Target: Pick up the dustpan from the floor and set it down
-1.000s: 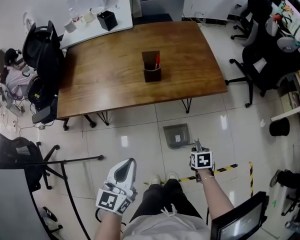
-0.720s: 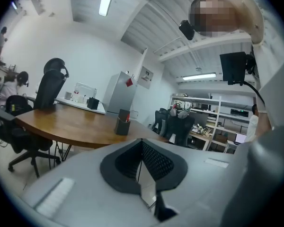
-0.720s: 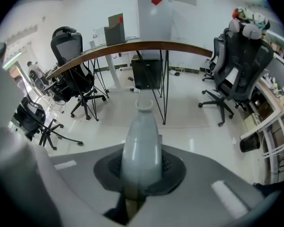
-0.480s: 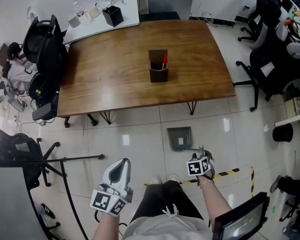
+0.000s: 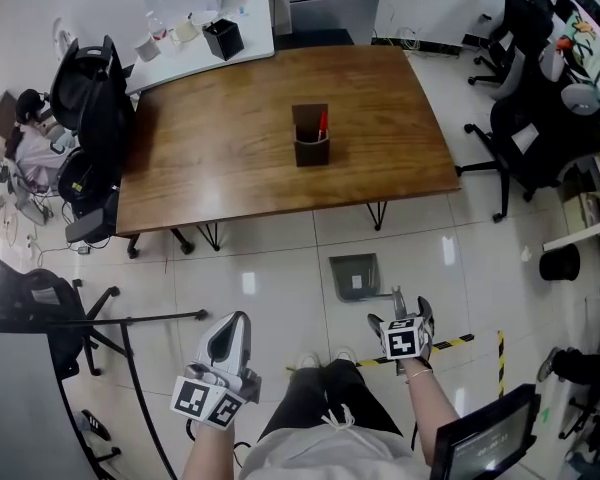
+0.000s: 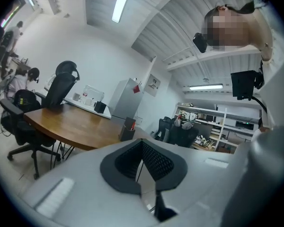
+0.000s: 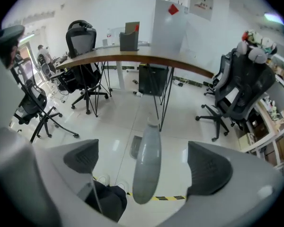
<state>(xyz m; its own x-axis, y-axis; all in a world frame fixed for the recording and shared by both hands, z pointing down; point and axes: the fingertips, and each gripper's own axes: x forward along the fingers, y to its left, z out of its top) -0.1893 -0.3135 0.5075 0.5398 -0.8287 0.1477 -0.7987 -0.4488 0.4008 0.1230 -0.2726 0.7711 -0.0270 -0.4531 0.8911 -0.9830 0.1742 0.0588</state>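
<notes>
The grey dustpan [image 5: 354, 274] sits flat on the white tiled floor in front of the table. Its long grey handle [image 7: 146, 167] stands up from the pan [image 7: 136, 147] between the jaws of my right gripper [image 5: 398, 311]. That right gripper [image 7: 146, 163] points steeply down and its jaws are opening wide. Neither pad [image 7: 210, 167] touches the handle. My left gripper [image 5: 226, 346] is held low at the left, away from the dustpan, pointing roughly level. In the left gripper view its jaws [image 6: 143, 161] are shut with nothing between them.
A wooden table [image 5: 230, 158] with a brown pen holder [image 5: 309, 136] stands beyond the dustpan. Black office chairs [image 5: 525, 123] stand at right and at left [image 5: 90, 98]. Yellow-black tape [image 5: 450, 344] runs across the floor by my shoes [image 5: 325, 360].
The right jaws were closed around the top of the dustpan handle and now stand wide apart, off the handle. The left gripper has shifted slightly to the left.
</notes>
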